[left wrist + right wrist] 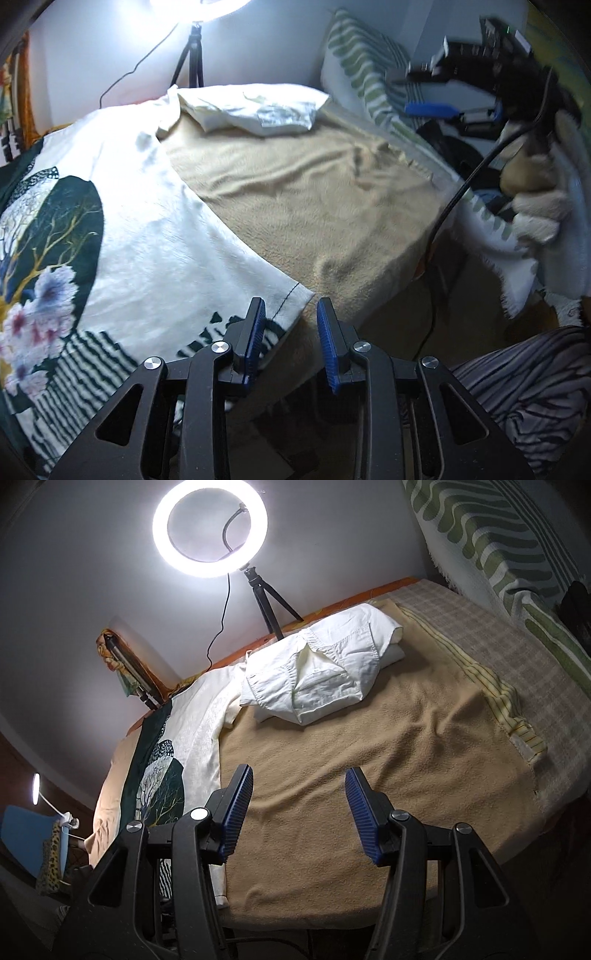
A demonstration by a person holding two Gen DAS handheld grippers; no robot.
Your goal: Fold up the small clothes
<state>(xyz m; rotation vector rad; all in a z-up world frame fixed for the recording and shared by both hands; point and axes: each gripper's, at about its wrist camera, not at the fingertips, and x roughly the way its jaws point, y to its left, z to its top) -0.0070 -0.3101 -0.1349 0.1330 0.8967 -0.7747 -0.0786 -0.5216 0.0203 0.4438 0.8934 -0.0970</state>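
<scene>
The printed T-shirt point(155, 229) lies spread flat on the bed point(314, 192), filling the left half of the left wrist view. Its hemmed corner reaches toward the lower centre of the frame, right at the left gripper point(291, 314). The jaws of this gripper stand open with nothing between them; the left finger point(255, 325) sits over the shirt's edge, the right one over the tan blanket.

In the right wrist view the same shirt runs along the left of the frame, and a white collared shirt point(317, 672), apparently already folded, rests in the upper centre near the ring light point(210, 528). The right gripper point(299, 794) hovers over bare blanket in the lower centre, its jaws wide open and empty, near but apart from the printed shirt's edge.

The step in hand looks like taking hold of the shirt's near corner to begin a fold. To do it well, the left jaws should probably straddle the hem so both layers are pinched, not just the top one. The right gripper would need to come across to a matching point on the same edge, so the cloth lifts evenly. A lopsided grip is the likely risk: the fabric looks soft and would sag or twist. The fold should stay clear of the white shirt.
</scene>
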